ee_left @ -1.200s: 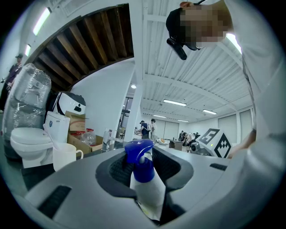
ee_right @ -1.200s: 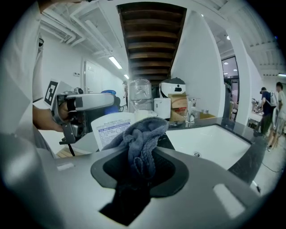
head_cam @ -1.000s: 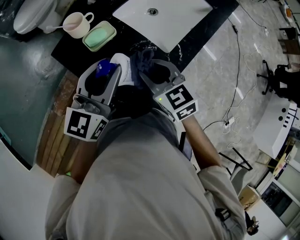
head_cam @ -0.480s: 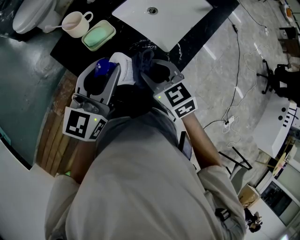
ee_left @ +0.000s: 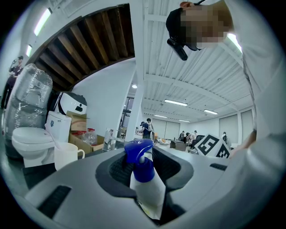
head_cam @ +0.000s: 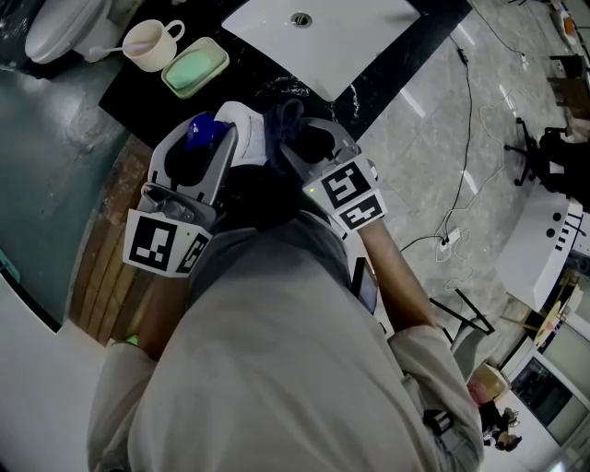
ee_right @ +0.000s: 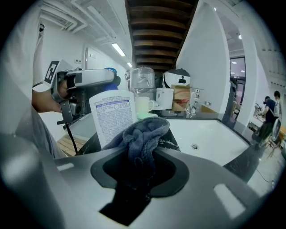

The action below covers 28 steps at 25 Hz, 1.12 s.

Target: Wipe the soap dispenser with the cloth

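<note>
The soap dispenser [ee_left: 145, 179] is a white bottle with a blue pump. My left gripper [ee_left: 144, 167] is shut on it and holds it level in front of the person's chest. In the head view the blue pump [head_cam: 205, 132] shows between the left gripper's [head_cam: 210, 138] fingers. My right gripper [ee_right: 140, 156] is shut on a bunched dark blue-grey cloth [ee_right: 143, 136]. The cloth lies against the lower edge of the bottle's printed label [ee_right: 114, 116]. From above, the cloth [head_cam: 281, 124] sits just right of the white bottle [head_cam: 244, 138].
A white sink [head_cam: 323, 37] is set in a black counter [head_cam: 147, 101] just ahead. A cup [head_cam: 152, 46] and a green soap dish [head_cam: 195, 71] stand on the counter's left. A toilet [head_cam: 64, 28] is at far left, and cables [head_cam: 461, 230] lie on the floor at right.
The right gripper has tipped slightly with the cloth against the bottle. The left gripper and the dispenser have kept still.
</note>
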Motion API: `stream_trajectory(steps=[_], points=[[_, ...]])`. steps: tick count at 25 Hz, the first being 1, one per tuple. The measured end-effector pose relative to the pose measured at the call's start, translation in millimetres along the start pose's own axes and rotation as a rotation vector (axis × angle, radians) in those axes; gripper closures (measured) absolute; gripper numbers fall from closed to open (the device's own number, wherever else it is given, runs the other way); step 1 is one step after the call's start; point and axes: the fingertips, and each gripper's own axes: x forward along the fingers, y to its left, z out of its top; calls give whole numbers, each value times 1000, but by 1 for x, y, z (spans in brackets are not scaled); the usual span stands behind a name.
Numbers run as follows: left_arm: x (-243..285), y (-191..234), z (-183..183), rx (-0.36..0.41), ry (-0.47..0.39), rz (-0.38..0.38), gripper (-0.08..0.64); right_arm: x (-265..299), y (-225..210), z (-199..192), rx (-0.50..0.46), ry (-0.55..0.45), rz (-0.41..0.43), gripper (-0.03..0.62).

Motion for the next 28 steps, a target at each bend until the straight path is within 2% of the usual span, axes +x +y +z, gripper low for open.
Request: stream_trajectory(steps=[20, 28], points=[[1, -3, 0, 27, -1, 11, 437, -3, 7, -17, -30, 74, 0, 469], [2, -1, 0, 24, -1, 9, 437, -7, 16, -22, -8, 93, 20, 469]])
